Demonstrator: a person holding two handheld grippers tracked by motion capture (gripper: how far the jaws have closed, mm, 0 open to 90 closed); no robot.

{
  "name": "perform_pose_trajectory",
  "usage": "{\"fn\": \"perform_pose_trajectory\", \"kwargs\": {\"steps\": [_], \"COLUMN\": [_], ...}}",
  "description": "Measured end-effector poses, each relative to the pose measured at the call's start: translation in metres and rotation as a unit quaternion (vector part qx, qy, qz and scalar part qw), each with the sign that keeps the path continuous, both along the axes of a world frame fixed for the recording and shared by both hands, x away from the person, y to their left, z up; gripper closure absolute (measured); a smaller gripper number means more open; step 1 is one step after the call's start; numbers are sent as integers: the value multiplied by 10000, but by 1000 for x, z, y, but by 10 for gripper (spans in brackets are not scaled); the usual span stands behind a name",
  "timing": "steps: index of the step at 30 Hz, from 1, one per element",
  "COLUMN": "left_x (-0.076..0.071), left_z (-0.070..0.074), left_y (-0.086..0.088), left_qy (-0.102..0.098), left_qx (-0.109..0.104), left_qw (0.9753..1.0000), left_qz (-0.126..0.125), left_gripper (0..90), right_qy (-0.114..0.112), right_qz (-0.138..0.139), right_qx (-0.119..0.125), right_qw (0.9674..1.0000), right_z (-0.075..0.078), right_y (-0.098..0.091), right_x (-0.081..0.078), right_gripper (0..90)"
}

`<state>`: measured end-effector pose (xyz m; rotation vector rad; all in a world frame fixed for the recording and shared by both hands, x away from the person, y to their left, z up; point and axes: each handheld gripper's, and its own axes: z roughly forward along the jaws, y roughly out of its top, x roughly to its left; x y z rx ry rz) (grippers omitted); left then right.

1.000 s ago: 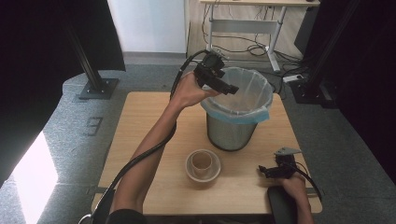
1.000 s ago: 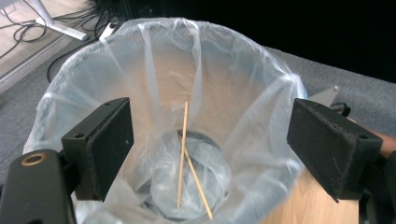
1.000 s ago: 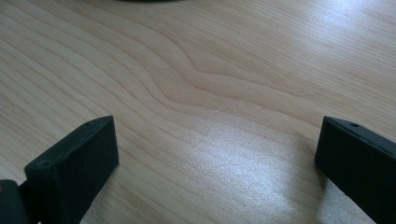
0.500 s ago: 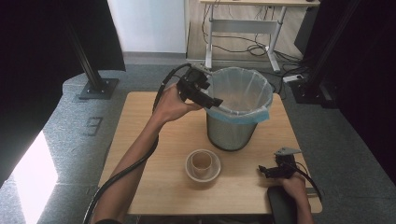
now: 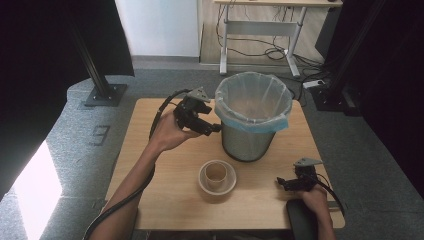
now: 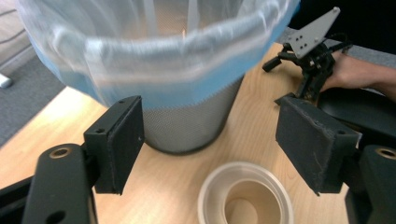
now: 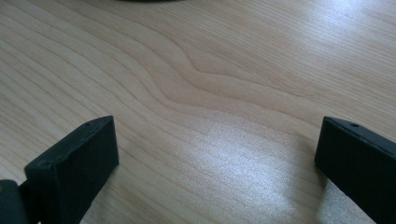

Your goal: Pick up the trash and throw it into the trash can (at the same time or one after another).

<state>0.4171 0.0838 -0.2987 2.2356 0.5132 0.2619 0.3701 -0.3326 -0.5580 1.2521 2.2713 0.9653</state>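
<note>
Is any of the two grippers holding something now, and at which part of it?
Nothing is held. The left gripper is open beside the bin; the right gripper is open over bare table.

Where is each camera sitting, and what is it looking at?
High view: above the person's side, looking forward and down on the wooden table; both forearms show, with the left claw beside the lined bin and the right claw resting low.
Left gripper view: rides the left claw, facing the bin and the paper cup; its open jaws, just closing, hold nothing.
Right gripper view: rides the right claw, facing bare tabletop.
Shared: high and left gripper views both show bin, cup and right claw.
</note>
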Motion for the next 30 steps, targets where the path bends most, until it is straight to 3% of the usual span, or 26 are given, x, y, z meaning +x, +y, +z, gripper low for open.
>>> {"fn": "perform_pose_trajectory", "kwargs": {"steps": [8, 19, 30], "left_x": [-6, -16, -13], "left_z": [-34, -88, -135], "left_y": [10, 8, 6], "left_qy": [168, 357, 665], "left_qx": [-111, 28, 101], "left_qw": [9998, 9994, 9977], "left_qz": [13, -30, 13], "left_gripper": [294, 349, 408], "right_qy": [-6, -5, -8], "right_qz": [6, -14, -17], "right_qx": [-7, -6, -3], "right_qw": [10000, 10000, 10000], "right_z": [0, 0, 0], "right_y": [0, 0, 0], "right_x": [0, 0, 0], "right_gripper": [0, 0, 0]}}
